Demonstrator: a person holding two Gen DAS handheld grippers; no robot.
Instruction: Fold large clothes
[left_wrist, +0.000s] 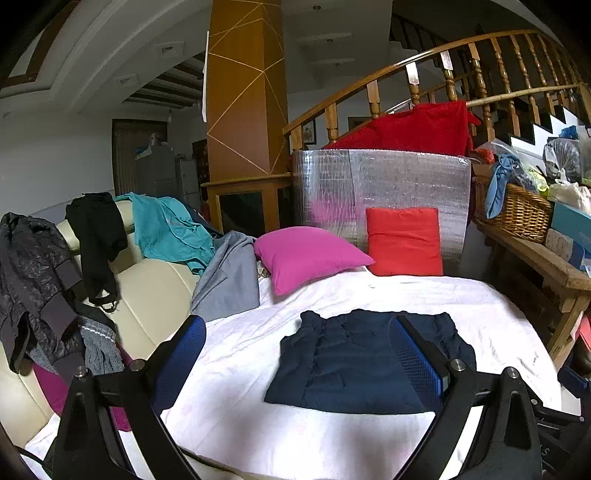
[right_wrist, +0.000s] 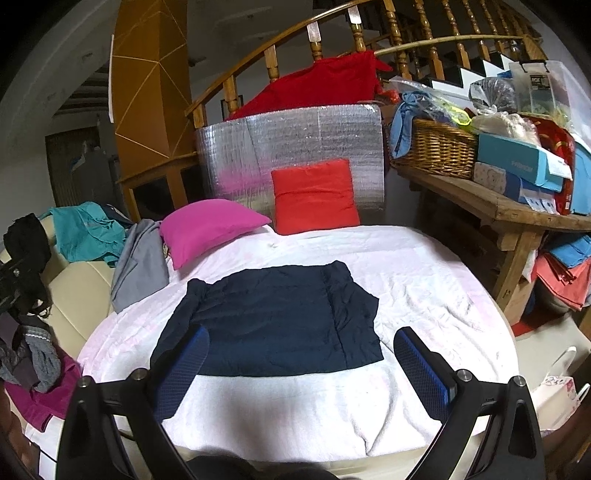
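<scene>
One dark blue garment (right_wrist: 269, 317) laid flat, folded, mid white sheet (right_wrist: 424, 280). Two pillows seen at far edge: pink (right_wrist: 210, 229), red (right_wrist: 314, 195). Left gripper (left_wrist: 295, 354) and right gripper (right_wrist: 301, 358) held above near edge, both spread wide, nothing gripped.

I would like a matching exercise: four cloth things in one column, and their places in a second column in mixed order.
Things:
1. navy garment
2. pink pillow
3. red cushion
4. teal garment

Places:
A. draped over the cream sofa
B. upright against the silver mat
C. flat in the middle of the white sheet
D. beside the grey cloth

Pairs: 1-C, 2-D, 3-B, 4-A
</scene>
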